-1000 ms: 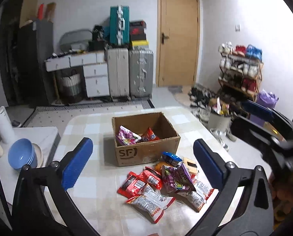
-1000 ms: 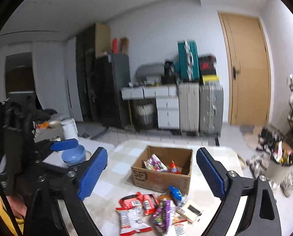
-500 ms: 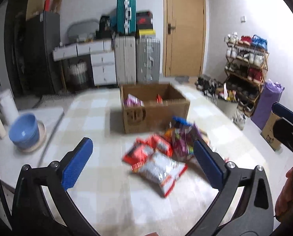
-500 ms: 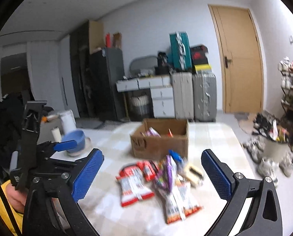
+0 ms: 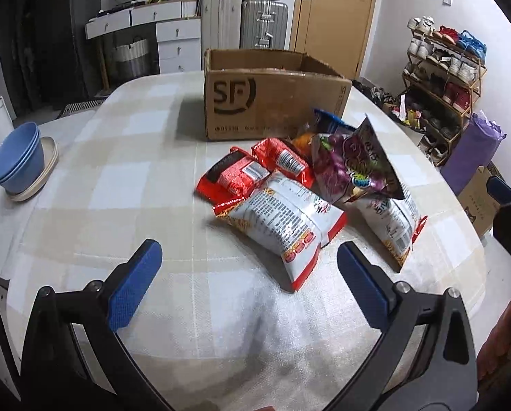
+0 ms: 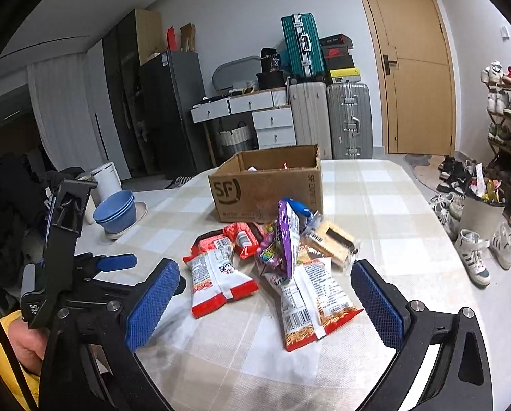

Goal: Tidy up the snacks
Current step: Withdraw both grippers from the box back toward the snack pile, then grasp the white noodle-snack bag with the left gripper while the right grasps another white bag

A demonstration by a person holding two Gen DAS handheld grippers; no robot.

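A pile of snack packs lies on the checked table [image 5: 125,185] in front of an open cardboard box [image 5: 272,102] marked SF. Nearest my left gripper [image 5: 248,257] is a white-and-red bag [image 5: 282,219], with red packs [image 5: 238,174] and a purple bag [image 5: 354,164] behind it. The left gripper is open and low over the table, holding nothing. My right gripper [image 6: 265,274] is also open and empty, just short of the pile, framing a white-and-red bag [image 6: 217,277], the purple bag [image 6: 286,236] and an orange-printed bag [image 6: 310,301]. Box [image 6: 265,188] contents are mostly hidden by its wall.
Stacked blue bowls [image 5: 15,161] on a plate stand on a lower white surface left of the table. The table's rounded edge [image 5: 467,226] drops off at the right, with a shoe rack [image 5: 443,68] and shoes beyond. Suitcases [image 6: 348,120] and drawers line the far wall.
Both grippers have sunk toward the table and tipped down. The snack pile now looms large just ahead of the fingers, and the box's inside has dropped out of sight.
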